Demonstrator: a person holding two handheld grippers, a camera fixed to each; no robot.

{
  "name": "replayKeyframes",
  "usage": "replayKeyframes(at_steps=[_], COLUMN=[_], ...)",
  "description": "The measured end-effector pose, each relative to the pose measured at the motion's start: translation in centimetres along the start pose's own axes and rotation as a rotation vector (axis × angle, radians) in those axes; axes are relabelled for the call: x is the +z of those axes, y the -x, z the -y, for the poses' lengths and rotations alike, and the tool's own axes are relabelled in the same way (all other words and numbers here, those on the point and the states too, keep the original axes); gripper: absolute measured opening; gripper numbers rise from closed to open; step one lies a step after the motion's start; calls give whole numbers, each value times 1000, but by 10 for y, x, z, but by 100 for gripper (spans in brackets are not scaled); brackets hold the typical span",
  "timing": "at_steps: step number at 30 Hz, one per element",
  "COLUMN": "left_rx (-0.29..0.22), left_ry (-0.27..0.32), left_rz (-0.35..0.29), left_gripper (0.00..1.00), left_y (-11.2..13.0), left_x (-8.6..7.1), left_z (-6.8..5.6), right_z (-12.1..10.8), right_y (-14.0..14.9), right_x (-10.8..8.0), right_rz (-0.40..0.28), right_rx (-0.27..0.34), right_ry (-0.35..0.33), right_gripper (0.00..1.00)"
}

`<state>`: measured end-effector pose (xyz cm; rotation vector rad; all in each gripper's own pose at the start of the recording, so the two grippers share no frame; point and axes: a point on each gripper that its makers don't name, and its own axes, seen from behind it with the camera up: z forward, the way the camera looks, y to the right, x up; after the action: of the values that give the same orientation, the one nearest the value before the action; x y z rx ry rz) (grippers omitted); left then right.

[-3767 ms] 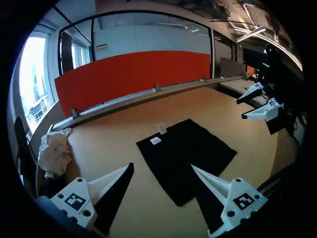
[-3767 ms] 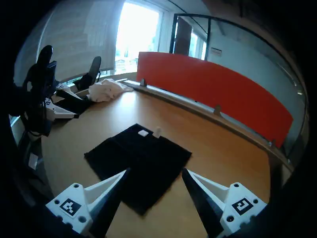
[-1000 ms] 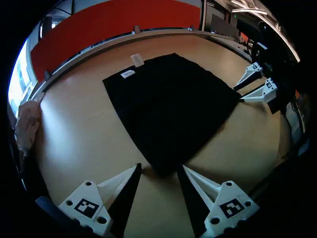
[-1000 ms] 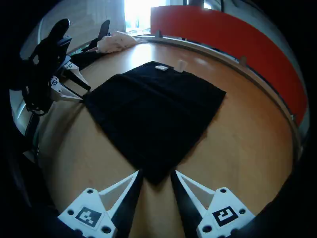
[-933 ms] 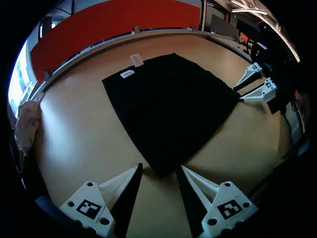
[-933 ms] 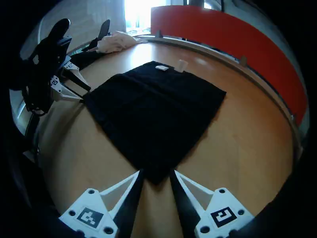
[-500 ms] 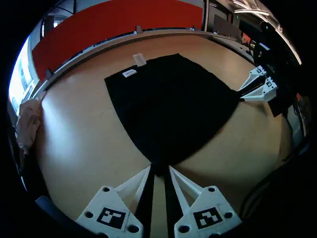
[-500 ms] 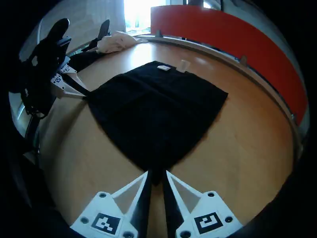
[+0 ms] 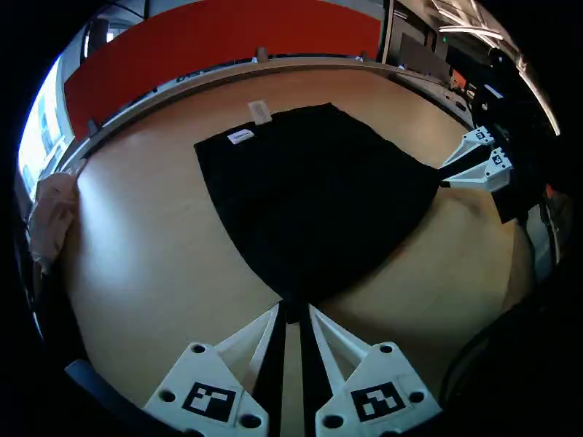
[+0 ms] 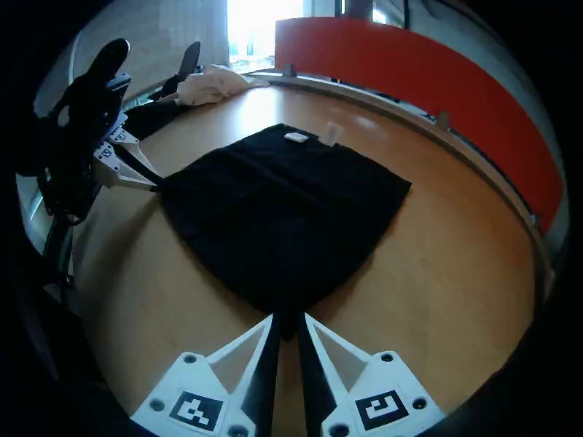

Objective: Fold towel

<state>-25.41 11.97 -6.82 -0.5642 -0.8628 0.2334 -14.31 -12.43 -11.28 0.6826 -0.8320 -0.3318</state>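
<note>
A broad wooden desk point(image 9: 146, 240) runs to a red panel point(image 9: 218, 44) at its far side; a black towel point(image 9: 313, 197) lies spread on the middle of the desk, and a pale cloth heap point(image 9: 47, 218) sits well apart at the desk's edge; the left tool point(image 9: 291, 313) has its fingers drawn almost together, pinching one near corner of the towel; the right tool point(image 10: 288, 320) is closed the same way on the neighbouring corner, and each tool can be seen from the other's view at the towel's side; a small white tag point(image 9: 240, 136) marks the far edge. The step in hand looks like the start of the first fold; to do it well, both corners should probably rise together and level, with the edge between them kept taut so the middle does not sag; then carry them over the towel toward the tag edge, laying corner on corner without dragging the far half along the desk; let go only once the edges line up. Compared with a second ago, both tools have closed, where their fingers then stood open on either side of the corners; the towel's edges now bow slightly toward each grip; nearly four seconds ago the tools were held higher and farther back, open, with the towel lying untouched.
</note>
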Motion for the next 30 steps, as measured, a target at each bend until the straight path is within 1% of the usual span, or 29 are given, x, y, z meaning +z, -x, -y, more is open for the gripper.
replayKeyframes(at_steps=[7,15,24,30], left_rx=[-35,-75,-100,-129], left_ry=[-9,-23,-40,-38], left_rz=[-24,-58,-93,-106], left_gripper=[13,13,13,13], left_y=[-15,-33,-55,-66], left_x=[-16,-40,-68,-86], left_z=[-1,-1,-3,-6], right_z=[-2,-4,-6,-3], right_y=[-15,-42,-66,-76], right_x=[-14,-38,-65,-81], right_rz=[-26,-80,-111,-121], right_rx=[10,29,8,-1], right_ry=[15,24,34,28], right_gripper=[16,16,16,16])
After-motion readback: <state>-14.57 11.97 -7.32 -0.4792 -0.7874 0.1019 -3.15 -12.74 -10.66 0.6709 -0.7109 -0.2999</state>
